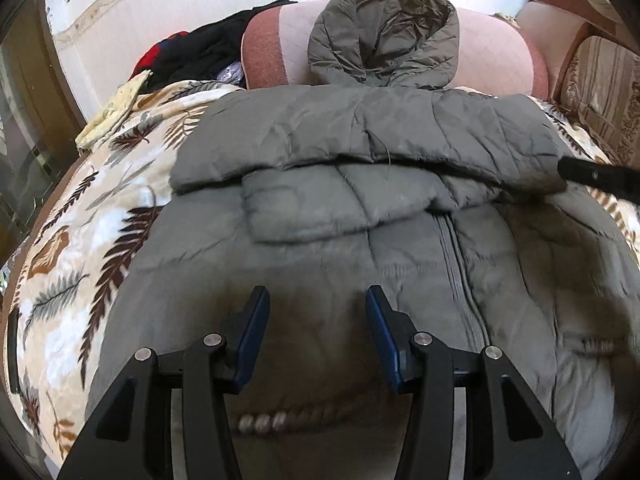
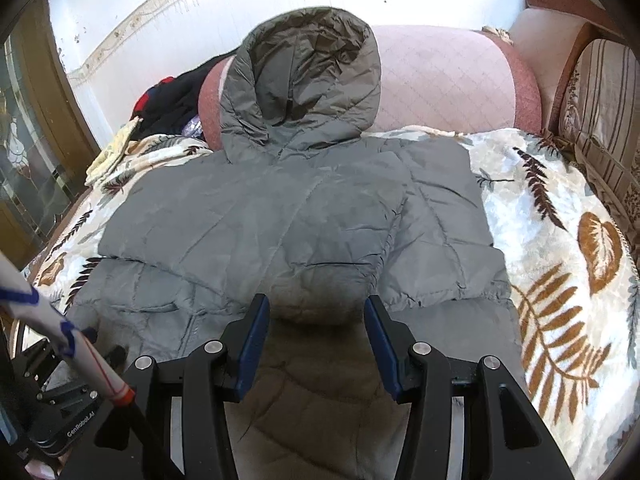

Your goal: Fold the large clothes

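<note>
A grey-green puffer jacket (image 1: 360, 240) lies front up on a leaf-patterned blanket (image 1: 80, 240), zipper (image 1: 456, 256) down the middle, both sleeves folded across the chest. Its hood (image 1: 384, 36) rests against a pink cushion. My left gripper (image 1: 318, 300) is open and empty, hovering over the lower left of the jacket. My right gripper (image 2: 316, 308) is open and empty above the folded sleeves of the jacket (image 2: 300, 220); the hood (image 2: 304, 80) lies beyond. The right gripper's black finger (image 1: 592, 176) shows at the right edge of the left wrist view, beside the upper sleeve.
A pink bolster cushion (image 2: 440, 80) lies behind the hood. A pile of black and red clothes (image 1: 200, 52) sits at the back left. A striped pillow (image 2: 600, 120) is at the right. The blanket (image 2: 560, 260) spreads right of the jacket. A door frame stands at the left.
</note>
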